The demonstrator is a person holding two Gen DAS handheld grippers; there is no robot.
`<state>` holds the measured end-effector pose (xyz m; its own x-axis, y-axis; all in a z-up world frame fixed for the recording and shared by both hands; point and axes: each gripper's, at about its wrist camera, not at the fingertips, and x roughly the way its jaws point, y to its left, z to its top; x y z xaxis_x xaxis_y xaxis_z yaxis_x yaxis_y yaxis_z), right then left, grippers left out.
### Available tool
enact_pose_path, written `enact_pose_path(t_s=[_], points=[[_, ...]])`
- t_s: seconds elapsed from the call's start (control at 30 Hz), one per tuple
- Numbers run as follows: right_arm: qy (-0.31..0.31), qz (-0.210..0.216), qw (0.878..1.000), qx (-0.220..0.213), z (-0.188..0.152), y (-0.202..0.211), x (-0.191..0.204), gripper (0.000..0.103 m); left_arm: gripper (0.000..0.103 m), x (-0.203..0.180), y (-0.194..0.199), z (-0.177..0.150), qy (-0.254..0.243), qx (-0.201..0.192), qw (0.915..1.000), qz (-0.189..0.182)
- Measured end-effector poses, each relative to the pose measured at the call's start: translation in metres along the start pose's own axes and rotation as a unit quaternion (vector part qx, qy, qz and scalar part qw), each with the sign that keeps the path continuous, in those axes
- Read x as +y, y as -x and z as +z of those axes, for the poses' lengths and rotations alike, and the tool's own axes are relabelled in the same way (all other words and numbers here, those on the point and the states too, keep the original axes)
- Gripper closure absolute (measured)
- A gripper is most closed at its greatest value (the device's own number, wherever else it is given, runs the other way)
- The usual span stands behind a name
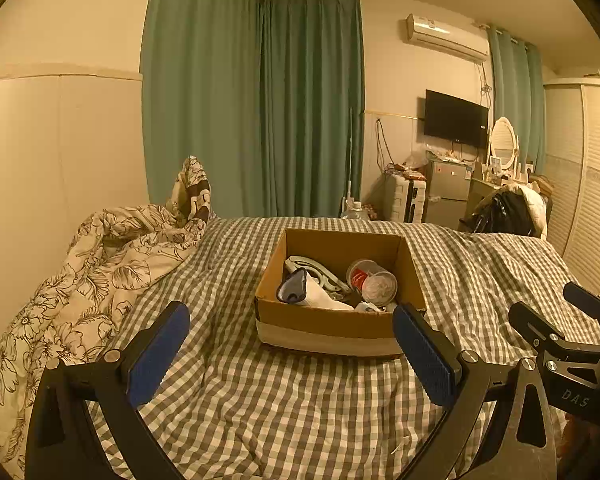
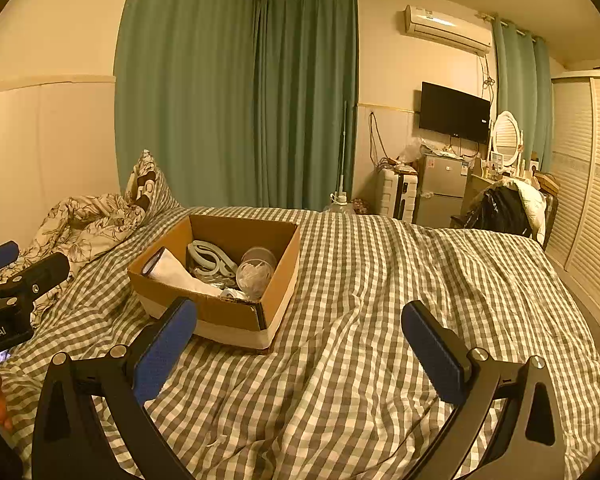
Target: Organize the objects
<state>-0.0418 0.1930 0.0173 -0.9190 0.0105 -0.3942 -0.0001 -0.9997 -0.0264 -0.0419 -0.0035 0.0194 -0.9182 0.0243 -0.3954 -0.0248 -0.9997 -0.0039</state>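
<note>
An open cardboard box [image 1: 324, 322] stands on the checked bed cover [image 1: 260, 400]; it also shows in the right wrist view [image 2: 224, 314]. Inside lie a white cloth item with a blue end [image 1: 306, 292], a pale curved plastic piece [image 1: 320, 272] and two clear round tubs [image 1: 374, 282]. My left gripper [image 1: 292, 336] is open and empty, just short of the box's near wall. My right gripper [image 2: 300, 334] is open and empty, to the right of the box; it shows at the right edge of the left wrist view [image 1: 556, 308].
A crumpled floral quilt [image 1: 96, 264] lies on the left of the bed. Green curtains [image 1: 260, 108] hang behind. A TV [image 1: 456, 118], small fridge [image 1: 446, 192], mirror and dark bag [image 1: 504, 212] stand beyond the bed's far right. A louvred wardrobe [image 1: 596, 200] is at right.
</note>
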Motion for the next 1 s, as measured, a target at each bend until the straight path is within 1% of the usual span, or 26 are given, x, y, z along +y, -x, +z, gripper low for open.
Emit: enact_pose_path(t_s=[0.37,1.0], points=[[0.003,0.0,1.0,0.002,-0.0003,-0.0003,0.0013,0.0,0.0,-0.0044,-0.0011,-0.0033,-0.005,0.007,1.0,0.0],[0.002,0.001,1.0,0.005,-0.0019,-0.0019,0.001,0.0,0.0,-0.0023,-0.0017,-0.005,0.002,0.012,0.9999,0.003]])
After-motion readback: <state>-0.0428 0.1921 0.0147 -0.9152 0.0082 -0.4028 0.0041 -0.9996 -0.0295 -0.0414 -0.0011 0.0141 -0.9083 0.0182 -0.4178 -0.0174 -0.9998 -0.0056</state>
